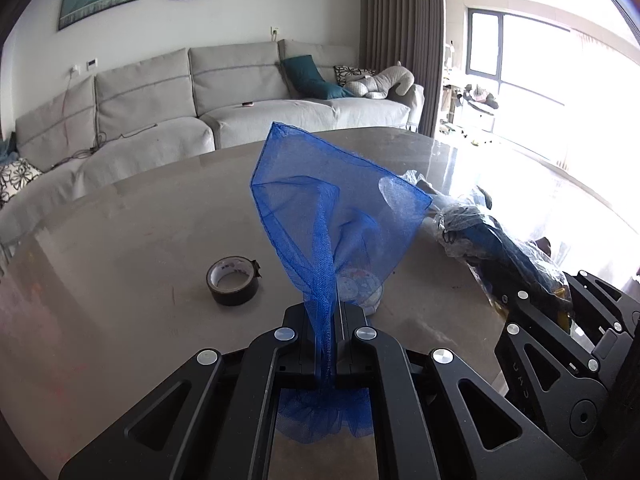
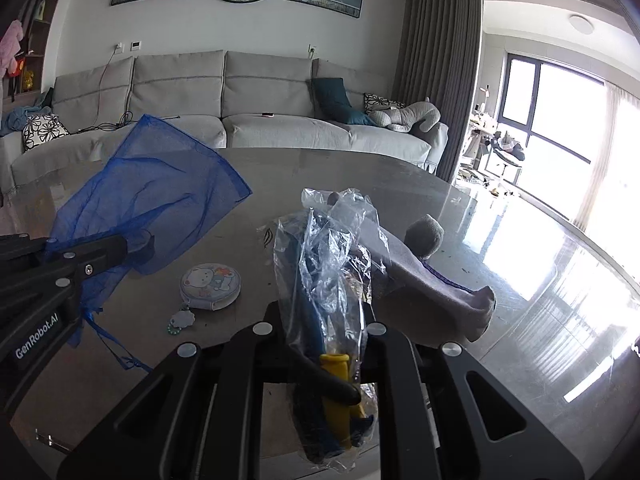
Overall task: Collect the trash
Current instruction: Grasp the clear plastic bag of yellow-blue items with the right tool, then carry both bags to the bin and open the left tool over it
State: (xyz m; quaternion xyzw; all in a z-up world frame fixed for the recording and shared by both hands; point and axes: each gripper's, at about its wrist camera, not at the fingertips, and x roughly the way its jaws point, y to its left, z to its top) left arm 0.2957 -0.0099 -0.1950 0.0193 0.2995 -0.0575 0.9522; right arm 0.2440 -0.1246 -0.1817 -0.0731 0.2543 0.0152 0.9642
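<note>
Your left gripper (image 1: 330,316) is held low over the round stone-look table (image 1: 120,240), its fingers pressed together on a blue mesh bag (image 1: 332,200), which fans upward and open above the jaws while its gathered end hangs out behind them. Your right gripper (image 2: 324,320) is level with it on the right, its fingers clamped on a crinkled clear plastic bag (image 2: 332,256) that holds something dark blue and a yellow-handled item; the bag juts forward past the fingertips.

The left wrist view alone shows a roll of dark tape (image 1: 233,280) lying flat on the table left of the mesh bag, well apart from it, and the right gripper entering at the lower right with the plastic bag (image 1: 500,248) just beside the mesh bag's edge. The right wrist view alone shows a round cartoon-bear pouch (image 2: 211,285) with a small cloud charm (image 2: 182,319) lying on the table between the two grippers, and a grey sock (image 2: 436,284) just right of the plastic bag, near the table's right edge. There the left gripper (image 2: 140,246) holds the mesh bag (image 2: 148,200) up and tilted left.

The table's far half is bare up to its curved rim; a grey sofa (image 2: 240,120) stands beyond.
</note>
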